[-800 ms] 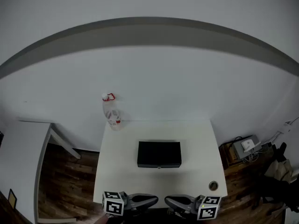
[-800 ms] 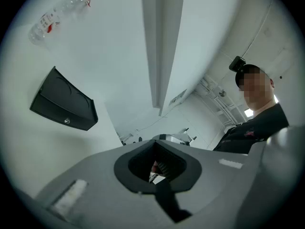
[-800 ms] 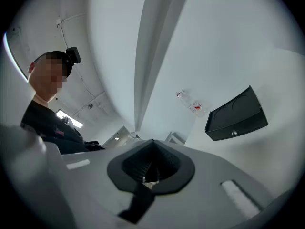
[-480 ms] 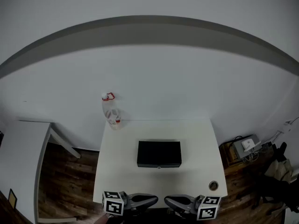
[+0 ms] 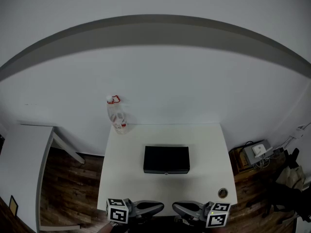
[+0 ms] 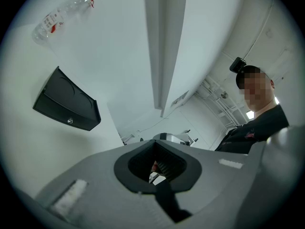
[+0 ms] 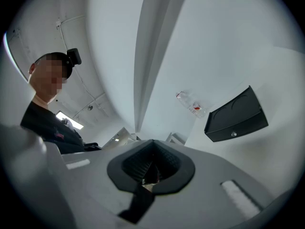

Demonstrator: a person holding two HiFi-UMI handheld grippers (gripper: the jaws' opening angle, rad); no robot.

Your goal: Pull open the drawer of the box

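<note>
**Black box sits shut at mid-desk, both grippers resting at the near edge**

The black rectangular box (image 5: pixel 166 158) lies flat in the middle of the white desk (image 5: pixel 209 144), with its long front face turned toward the near edge. Its drawer (image 5: pixel 166 170) is flush with the body of the box, and a small silver knob (image 5: pixel 166 174) sits at the centre of that face. Nothing touches the box. It also shows tilted at the left of the left gripper view (image 6: pixel 66 101) and at the right of the right gripper view (image 7: pixel 236 116), well away from either gripper.

At the desk's far left corner stands a clear plastic bottle with a red cap (image 5: pixel 116 116), well apart from the box. A round metal grommet (image 5: pixel 222 193) is set into the desk near its front right corner.

The left gripper (image 5: pixel 162 207) and the right gripper (image 5: pixel 174 208) lie side by side at the near edge, tips pointing toward each other with a small gap between them. The left gripper's (image 6: pixel 157 163) jaws are pressed together with nothing between them. The right gripper's (image 7: pixel 151 168) jaws are pressed together too, and empty.

A person in dark clothing (image 6: pixel 259 123) shows behind the grippers in both gripper views. Dark wooden floor (image 5: pixel 68 188) surrounds the desk.
</note>
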